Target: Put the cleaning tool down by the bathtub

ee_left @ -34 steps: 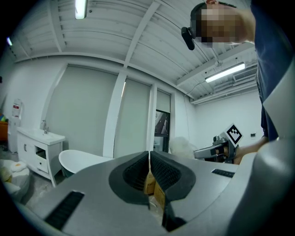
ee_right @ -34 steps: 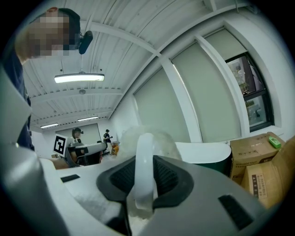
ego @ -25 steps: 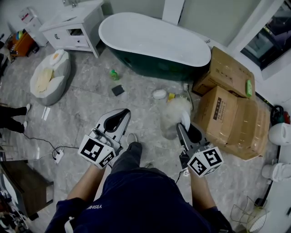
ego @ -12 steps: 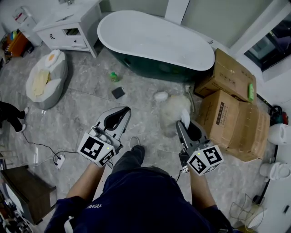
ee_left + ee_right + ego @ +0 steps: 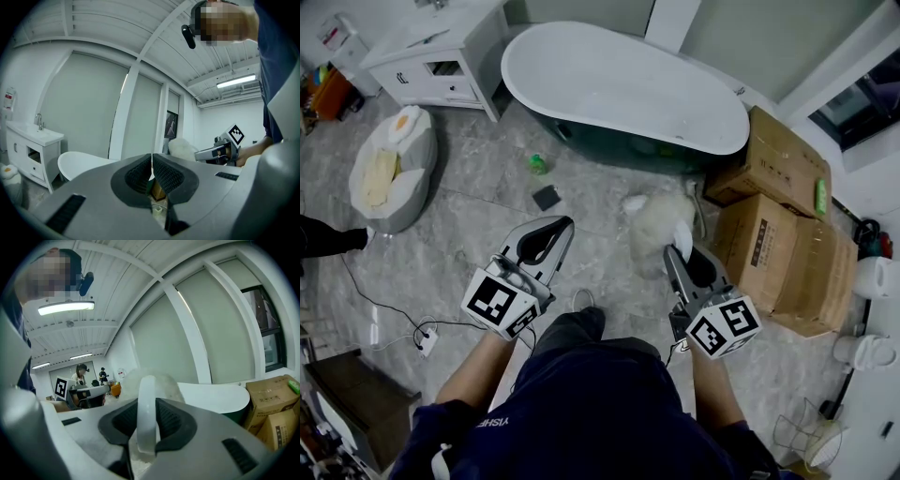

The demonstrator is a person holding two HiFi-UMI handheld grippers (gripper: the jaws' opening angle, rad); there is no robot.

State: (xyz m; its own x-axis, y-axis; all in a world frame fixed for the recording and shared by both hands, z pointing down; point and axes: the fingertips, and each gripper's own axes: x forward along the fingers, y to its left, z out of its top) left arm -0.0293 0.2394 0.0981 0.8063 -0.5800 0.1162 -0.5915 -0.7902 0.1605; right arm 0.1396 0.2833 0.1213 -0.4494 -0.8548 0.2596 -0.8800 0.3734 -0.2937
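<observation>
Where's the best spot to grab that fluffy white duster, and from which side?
By its thin white handle, coming from the handle end, away from the fluff. The handle looks narrow and firm, so it fits between the jaws; the right tool grips it that way now. The fluffy head is soft and would just squash.

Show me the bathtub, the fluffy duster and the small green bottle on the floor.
bathtub (image 5: 619, 80), head view, white inner floor.
fluffy duster (image 5: 656, 223), head view, its fluffy head.
green bottle (image 5: 538, 164), head view, its body.
</observation>
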